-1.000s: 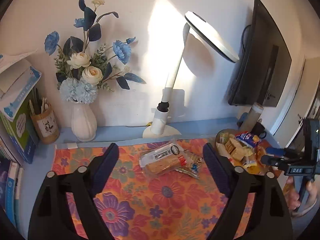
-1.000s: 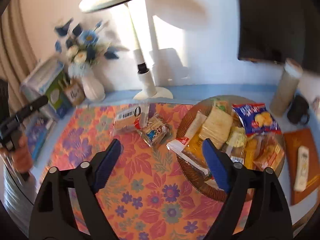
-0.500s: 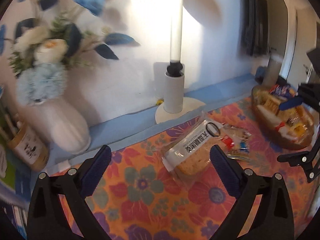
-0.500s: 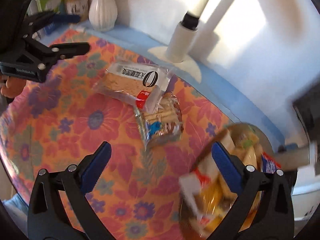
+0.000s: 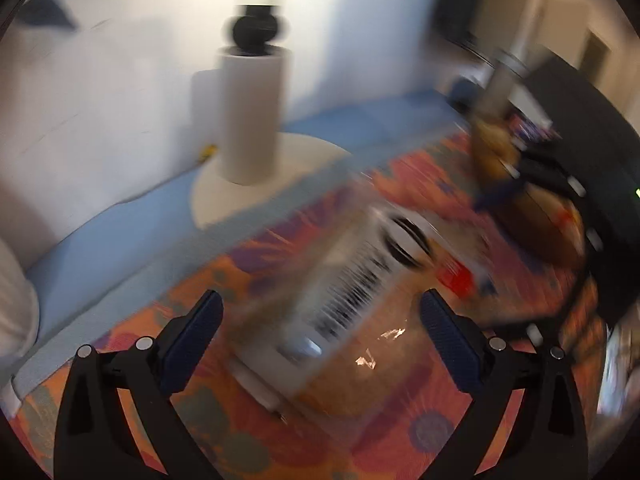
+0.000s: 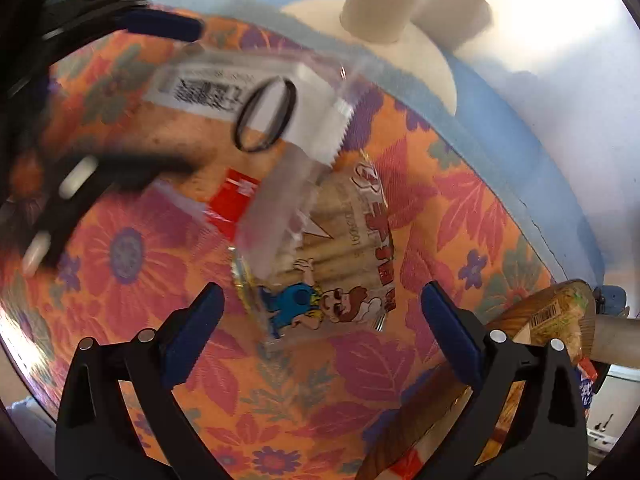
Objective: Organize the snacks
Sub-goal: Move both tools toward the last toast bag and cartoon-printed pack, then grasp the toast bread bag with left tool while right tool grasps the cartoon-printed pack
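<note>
Two snack packs lie on the floral mat (image 6: 120,248): a bread pack (image 6: 224,96) at 11 o'clock in the right view, its corner overlapping the biscuit-stick pack (image 6: 340,248) at centre. The right gripper (image 6: 322,334) stands wide open above the stick pack, holding nothing. The left gripper (image 5: 320,336) (view blurred) gapes over the bread pack (image 5: 344,304), empty. The snack basket (image 6: 516,324) sits at 4 o'clock, the lamp base (image 5: 256,184) at 12.

Mat (image 6: 460,200): orange, pink and purple flowers, grey-green leaves; surface (image 5: 120,240) behind it pale blue; lamp base (image 5: 256,184) off-white, black joint above; wall white; left gripper (image 5: 320,344) and right gripper (image 6: 320,332): black frames, dark blue pads; clear bread pack (image 6: 248,108) ahead of right gripper: white label, black ring, barcode, red patch; stick-snack pack (image 6: 332,248) between its pads: beige sticks, cartoon figure in blue, red lettering; basket (image 6: 532,320) brown.
</note>
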`<state>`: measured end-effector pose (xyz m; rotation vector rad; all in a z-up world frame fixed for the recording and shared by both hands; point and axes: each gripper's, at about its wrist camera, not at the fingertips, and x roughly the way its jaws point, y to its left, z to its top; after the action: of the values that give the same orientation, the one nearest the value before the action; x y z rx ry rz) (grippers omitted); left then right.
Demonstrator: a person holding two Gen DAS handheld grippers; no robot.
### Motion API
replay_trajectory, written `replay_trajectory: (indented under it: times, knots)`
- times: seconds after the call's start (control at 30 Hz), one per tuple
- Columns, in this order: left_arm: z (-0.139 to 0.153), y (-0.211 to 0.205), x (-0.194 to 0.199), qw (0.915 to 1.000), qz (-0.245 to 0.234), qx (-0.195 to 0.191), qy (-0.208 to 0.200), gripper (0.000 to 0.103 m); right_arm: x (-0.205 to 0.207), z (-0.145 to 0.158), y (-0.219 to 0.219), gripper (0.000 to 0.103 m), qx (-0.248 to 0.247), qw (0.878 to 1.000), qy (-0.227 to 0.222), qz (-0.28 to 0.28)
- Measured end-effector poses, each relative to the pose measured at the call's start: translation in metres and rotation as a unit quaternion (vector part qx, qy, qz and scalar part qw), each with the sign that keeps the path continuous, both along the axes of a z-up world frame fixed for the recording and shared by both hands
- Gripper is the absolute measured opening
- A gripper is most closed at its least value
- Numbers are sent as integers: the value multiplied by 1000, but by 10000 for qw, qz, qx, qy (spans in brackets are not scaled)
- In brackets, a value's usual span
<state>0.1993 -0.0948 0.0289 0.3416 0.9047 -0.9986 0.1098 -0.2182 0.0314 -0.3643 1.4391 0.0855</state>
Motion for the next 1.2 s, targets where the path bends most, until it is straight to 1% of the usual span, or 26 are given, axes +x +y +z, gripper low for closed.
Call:
replay_trajectory:
  times: [0.03,0.1,0.17,0.2,0.27,0.3,0.33,0.4,0.43,0.47,0.5,0.53,0.6,0.67,0.77,0.87,0.9,0.93,0.97,1.0,1.07,1.1,1.2]
  knots:
    - [1,-1,-8,9997,-196,97,-98,98,2,-2,0,99,-11,10000,33,28]
    - [1,-6,-22,9978,-369,351,-428,98,7,-8,-2,98,20,9999,120,44]
    - [-1,-14,-21,9958,-267,552,-674,98,12,-10,-4,98,87,9998,164,48]
    - [-2,-19,-17,9954,-206,594,-722,98,16,-11,-5,98,99,9998,182,38]
    - [-5,-27,-5,9948,50,642,-785,98,22,-12,-4,98,75,9998,186,11]
    - [-8,-32,0,9942,108,707,-807,98,23,-13,-4,97,64,9997,214,20]
    - [-12,-36,3,9942,53,759,-756,98,23,-14,-3,96,60,9997,238,39]
    - [-22,-43,5,9944,-76,892,-567,98,27,-21,3,88,130,9994,304,36]
    - [-23,-43,3,9943,-55,872,-619,97,28,-22,2,86,207,9993,324,33]
    - [-23,-42,2,9949,-68,826,-575,96,29,-20,3,80,269,9992,274,53]
    - [-22,-39,-2,9955,-54,783,-532,90,29,-18,3,77,293,9993,232,72]
    - [-21,-33,-5,9957,13,766,-524,79,30,-16,6,75,286,9993,203,84]
    - [-19,-25,-9,9957,111,758,-517,73,28,-16,10,74,227,9996,141,128]
    - [-18,-16,-14,9956,252,791,-425,72,20,-15,19,73,200,9996,105,154]
    - [-15,3,-33,9946,423,825,-462,71,-4,-14,32,73,318,9992,135,221]
    - [-6,31,-61,9952,632,641,-380,71,-35,-16,50,73,341,9985,98,407]
    - [-3,43,-78,9947,732,618,-364,72,-47,-17,54,73,393,9982,69,441]
    - [-1,52,-87,9935,836,673,-374,71,-58,-17,57,73,440,9981,15,438]
    - [1,62,-98,9909,981,806,-438,71,-71,-16,58,73,537,9978,-51,386]
    - [3,70,-117,9860,1177,1026,-589,71,-85,-16,58,73,694,9971,-107,309]
    - [8,85,-145,9801,1474,1142,-676,71,-110,-15,55,73,950,9950,-264,157]
    - [12,92,-155,9798,1584,1054,-612,71,-121,-15,54,74,1035,9940,-359,69]
    - [18,115,-195,9790,1950,516,-299,71,-163,-15,44,74,1325,9878,-770,-292]
